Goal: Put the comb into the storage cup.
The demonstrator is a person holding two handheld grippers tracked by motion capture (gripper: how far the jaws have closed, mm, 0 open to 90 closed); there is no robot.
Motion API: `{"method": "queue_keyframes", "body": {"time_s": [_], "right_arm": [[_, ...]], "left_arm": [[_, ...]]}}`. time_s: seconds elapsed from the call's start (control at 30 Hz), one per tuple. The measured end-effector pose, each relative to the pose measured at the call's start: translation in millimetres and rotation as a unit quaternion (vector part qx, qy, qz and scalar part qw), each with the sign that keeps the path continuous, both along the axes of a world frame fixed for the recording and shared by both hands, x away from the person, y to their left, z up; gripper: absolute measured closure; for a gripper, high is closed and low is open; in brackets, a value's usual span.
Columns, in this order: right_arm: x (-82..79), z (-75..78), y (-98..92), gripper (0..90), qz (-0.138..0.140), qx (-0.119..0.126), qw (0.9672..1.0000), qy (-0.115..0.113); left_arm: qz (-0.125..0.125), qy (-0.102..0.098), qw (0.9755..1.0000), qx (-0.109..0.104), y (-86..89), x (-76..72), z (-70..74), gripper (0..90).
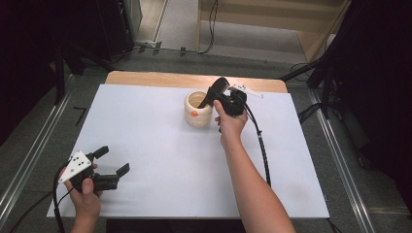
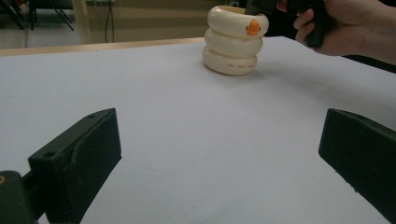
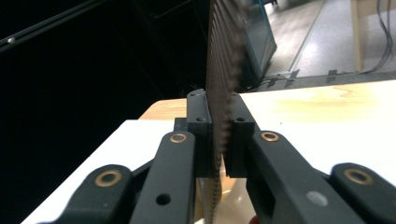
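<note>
Tongs status, high view first: right tongs (image 1: pixel 217 93) sit upper centre of frame, clamped on a dark comb (image 1: pixel 214 92) that slants down into the mouth of the cream holder (image 1: pixel 198 109). Looks like comb is being stowed in the holder, lower end already inside the rim, top end sticking out up-right. Right hand (image 1: pixel 230 121) is just right of the holder, cable trailing down the white desk (image 1: pixel 160 145). Left tongs (image 1: pixel 111 165) at lower left, jaws spread wide, nothing between them, parked well apart from the holder, prob just idle and out of the way.

Left gripper view: both jaws at bottom corners, wide apart, bare desk (image 2: pixel 187 140) between. Holder (image 2: pixel 236 41) upper centre-right, three stacked rings w/ an orange duck mark, upright. Hand (image 2: pixel 348 28) at upper right beside it.

Right gripper view: jaws centre frame pinching the comb (image 3: pixel 223 70) edge-on, toothed side visible, blade running up to top of frame. Grip is thin-thing tight, so comb stays vertical for the drop. Cream bit at bottom centre is likely holder rim, can't confirm.
</note>
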State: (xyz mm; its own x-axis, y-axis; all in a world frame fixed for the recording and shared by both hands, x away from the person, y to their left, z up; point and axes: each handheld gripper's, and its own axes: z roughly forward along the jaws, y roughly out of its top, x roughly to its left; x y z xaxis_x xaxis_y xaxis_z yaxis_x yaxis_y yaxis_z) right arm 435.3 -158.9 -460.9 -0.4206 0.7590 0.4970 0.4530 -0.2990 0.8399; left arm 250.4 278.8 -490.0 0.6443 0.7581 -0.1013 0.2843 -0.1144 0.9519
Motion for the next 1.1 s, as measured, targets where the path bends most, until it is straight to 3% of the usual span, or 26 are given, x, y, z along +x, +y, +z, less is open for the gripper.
{"method": "queue_keyframes", "body": {"time_s": [0.07,0.13,0.3,0.43,0.53,0.7,0.83,1.1], "right_arm": [[0.0,-0.2,-0.3,67.5,-0.007,-0.011,0.9999,0.008],[-0.2,-1.0,-0.7,63.5,-0.01,-0.019,0.9996,0.017],[-1.7,-0.4,-2.7,45.7,-0.008,-0.033,0.9993,0.017],[-4.9,3.5,-4.6,24.1,-0.001,-0.058,0.9977,0.034],[-9.2,5.8,-7.3,9.9,0.013,-0.058,0.9977,0.032],[-19.1,12.9,-10.6,0.0,0.02,-0.086,0.9961,0.01],[-27.8,16.7,-14.9,0.0,0.016,-0.106,0.9942,-0.009],[-42.4,18.3,-23.4,0.0,0.013,-0.132,0.9909,-0.023]], "left_arm": [[0.001,0.0,1.0,0.001,-0.3,-0.1,0.0,0.0],[0.001,0.0,1.0,0.001,-0.4,-0.2,0.0,0.0],[0.001,0.0,1.0,0.001,-0.5,-0.1,0.0,0.0],[0.001,0.0,1.0,0.0,-0.6,0.1,-0.1,0.0],[0.001,0.0,1.0,0.002,-1.0,-0.1,-0.1,0.0],[0.002,-0.001,1.0,0.002,-0.9,-0.3,0.0,0.0],[0.002,-0.001,1.0,0.004,-1.1,-0.3,0.0,0.0],[0.002,-0.002,1.0,0.005,-1.5,-0.2,-0.1,0.0]]}}
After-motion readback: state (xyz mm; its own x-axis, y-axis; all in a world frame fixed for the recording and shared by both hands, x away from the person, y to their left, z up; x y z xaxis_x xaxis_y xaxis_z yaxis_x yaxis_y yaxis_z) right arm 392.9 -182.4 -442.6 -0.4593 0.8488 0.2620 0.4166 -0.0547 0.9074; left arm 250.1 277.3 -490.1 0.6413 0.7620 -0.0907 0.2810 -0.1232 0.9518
